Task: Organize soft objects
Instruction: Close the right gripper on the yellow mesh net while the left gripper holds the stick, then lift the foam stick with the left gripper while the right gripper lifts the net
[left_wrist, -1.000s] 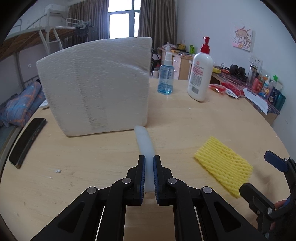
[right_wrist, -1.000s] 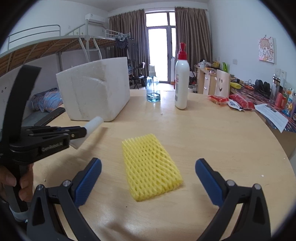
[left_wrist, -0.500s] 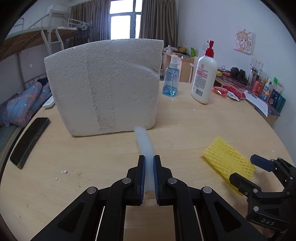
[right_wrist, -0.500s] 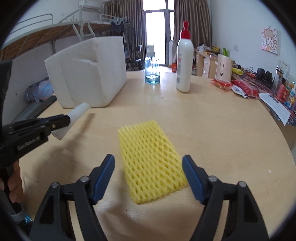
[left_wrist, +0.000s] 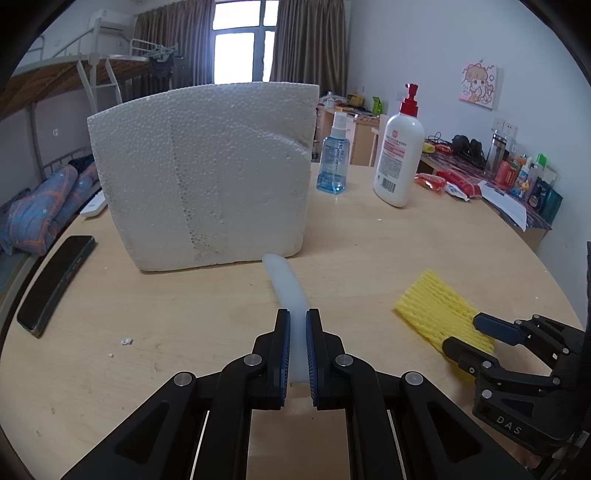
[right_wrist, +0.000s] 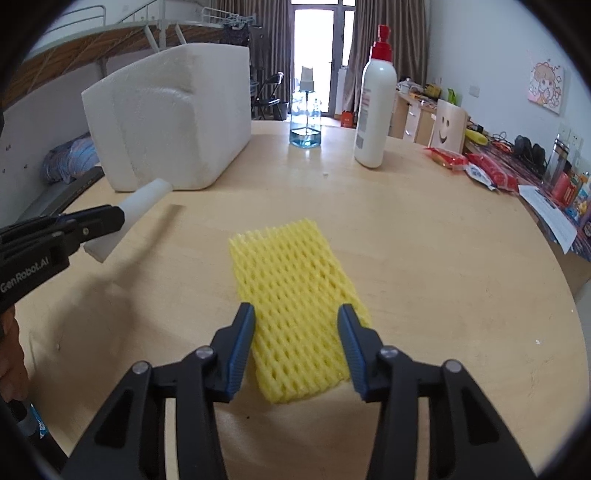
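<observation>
Right gripper (right_wrist: 296, 345) fingers narrowed around yellow foam net (right_wrist: 295, 295), its near end hidden

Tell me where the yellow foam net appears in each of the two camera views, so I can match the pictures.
Left wrist view: the yellow foam net lies flat on the table at lower right, its near end under the right gripper.
Right wrist view: the yellow foam net lies at centre, its near end between the open fingers of the right gripper.
Shared landmark: the white foam box stands behind it in both.
</observation>
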